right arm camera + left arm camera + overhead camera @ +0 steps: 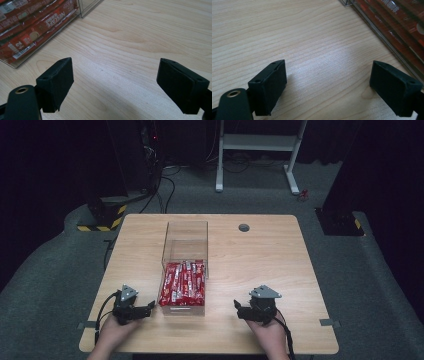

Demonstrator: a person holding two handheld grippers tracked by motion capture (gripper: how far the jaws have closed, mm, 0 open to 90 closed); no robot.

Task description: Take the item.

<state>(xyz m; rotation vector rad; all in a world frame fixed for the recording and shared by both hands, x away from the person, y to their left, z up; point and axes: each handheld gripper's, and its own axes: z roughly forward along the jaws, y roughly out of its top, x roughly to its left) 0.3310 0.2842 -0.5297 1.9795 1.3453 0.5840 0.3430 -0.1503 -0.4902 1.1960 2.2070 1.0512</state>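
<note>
- High view: a clear plastic box (184, 265) sits on the wooden table (260, 260) between the two grippers, its near half packed with red coffee stick packets (183, 282). The left gripper (145, 309) rests just beside the box's near left corner; the right gripper (239, 309) lies farther off on the other side.
- Left gripper view: its jaws stand wide apart with bare wood between them, and the box wall with packets behind it (397, 32) lies ahead and to the right of the right-hand finger (395, 87).
- Right gripper view: jaws likewise spread and holding nothing; the box (82, 10) and its packets (35, 32) lie ahead and left of the left-hand finger (56, 82).
- Handling, as I judge it: each packet looks light, thin and soft, with a glossy wrapper likely to slip, and tight packing makes singling one out awkward.
- Best hold is probably across a packet's flat sides near its upper end, from above, with a gentle squeeze.
- Box walls look rigid but smooth, and it may slide if nudged.
</note>
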